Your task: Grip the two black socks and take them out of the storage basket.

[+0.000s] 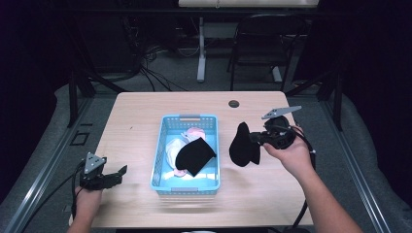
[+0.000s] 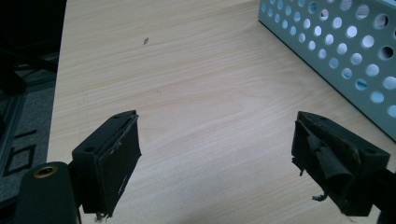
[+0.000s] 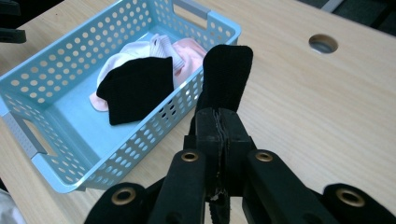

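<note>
Two grippers are in use. Right gripper [image 1: 256, 138], right of centre in the high view, has its jaws clamped on a black sock [image 1: 243, 145], which hangs just right of the blue basket [image 1: 212, 145]. Left gripper [image 1: 119, 172], lower left, rests on the table [image 1: 136, 111] with its jaws standing wide apart and nothing between them. Basket holds another black sock [image 1: 194, 155] over white and pink garments [image 1: 192, 134].

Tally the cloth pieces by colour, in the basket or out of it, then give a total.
Black: 2, one in the blue basket at, one held by the right tongs at
White: 1
Pink: 1
Total: 4
</note>
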Demonstrator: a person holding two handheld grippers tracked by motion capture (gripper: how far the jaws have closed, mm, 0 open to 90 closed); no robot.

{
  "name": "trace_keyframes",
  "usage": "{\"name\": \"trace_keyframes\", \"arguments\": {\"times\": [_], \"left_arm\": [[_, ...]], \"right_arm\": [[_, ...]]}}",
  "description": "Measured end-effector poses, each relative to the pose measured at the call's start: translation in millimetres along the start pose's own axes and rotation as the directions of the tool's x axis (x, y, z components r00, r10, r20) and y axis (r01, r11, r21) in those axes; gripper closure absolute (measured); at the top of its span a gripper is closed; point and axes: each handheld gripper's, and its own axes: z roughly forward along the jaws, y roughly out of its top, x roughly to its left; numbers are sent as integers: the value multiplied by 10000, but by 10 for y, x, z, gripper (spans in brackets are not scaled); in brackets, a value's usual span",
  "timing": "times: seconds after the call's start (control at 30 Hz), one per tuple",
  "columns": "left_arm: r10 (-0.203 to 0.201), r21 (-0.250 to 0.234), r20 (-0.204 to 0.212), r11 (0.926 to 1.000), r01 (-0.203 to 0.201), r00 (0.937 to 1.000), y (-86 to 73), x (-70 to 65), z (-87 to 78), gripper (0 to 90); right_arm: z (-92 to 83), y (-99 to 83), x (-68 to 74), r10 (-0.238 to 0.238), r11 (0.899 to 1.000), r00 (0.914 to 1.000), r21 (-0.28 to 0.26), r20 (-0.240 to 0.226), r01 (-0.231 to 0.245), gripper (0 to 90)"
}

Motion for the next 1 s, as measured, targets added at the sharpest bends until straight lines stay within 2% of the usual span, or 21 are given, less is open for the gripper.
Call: {"name": "trace_keyframes", "arguments": {"times": [0.2,0.27,0.33,0.43,0.47,0.53,0.57,0.6,0.63,0.67,0.7,0.73,0.77,0.83,0.87,0.9,1.0], "left_arm": [[-20,0,3,10000,20,10000,-1,1,1,154],[-24,-3,6,10000,24,10000,-1,1,0,154],[-20,18,-8,10000,20,10000,-1,1,0,154],[-17,16,-9,10000,17,10000,-2,1,0,154],[-33,16,-5,10000,33,10000,-2,0,0,154],[-16,3,5,10000,16,10000,-2,0,1,154],[-16,3,5,10000,16,10000,-2,0,1,154],[-2,7,7,10000,2,10000,-2,-2,3,154],[-2,7,7,10000,2,10000,-2,-2,3,154],[8,19,10,10000,-8,10000,-1,-4,6,154],[8,19,10,10000,-8,10000,-1,-4,6,154],[18,24,9,10000,-18,10000,-1,-3,7,154],[37,43,12,10000,-37,10000,-1,-2,7,154],[19,25,19,10000,-19,10000,-1,-3,6,154],[13,19,23,10000,-13,10000,-2,-2,6,154],[-32,6,28,10000,32,10000,-2,-2,6,154],[-18,13,37,10000,17,10000,3,5,3,154]], "right_arm": [[146,-160,-95,673,9977,9973,87,-284,-671,884],[220,-247,-158,967,9952,9951,165,-199,-964,884],[245,-282,-183,1056,9943,9943,170,-166,-1053,884],[308,-392,-248,1217,9922,9922,238,264,-1223,884],[346,-469,-297,1286,9909,9896,306,641,-1307,884],[376,-543,-350,1368,9891,9855,411,1005,-1414,883],[376,-543,-350,1368,9891,9855,411,1005,-1414,883],[402,-614,-400,1455,9869,9800,500,1356,-1534,883],[402,-614,-400,1455,9869,9800,500,1356,-1534,883],[426,-689,-458,1779,9816,9737,442,1423,-1858,882],[426,-689,-458,1779,9816,9737,442,1423,-1858,882],[438,-728,-491,1978,9784,9699,319,1422,-2042,882],[445,-777,-534,2246,9726,9636,277,1453,-2308,881],[469,-908,-637,2915,9559,9456,-66,1447,-2937,881],[469,-908,-637,2915,9559,9456,-66,1447,-2937,881],[493,-1016,-717,3355,9414,9319,-135,1380,-3370,880],[505,-1110,-783,3479,9356,9238,44,1596,-3531,870]]}}
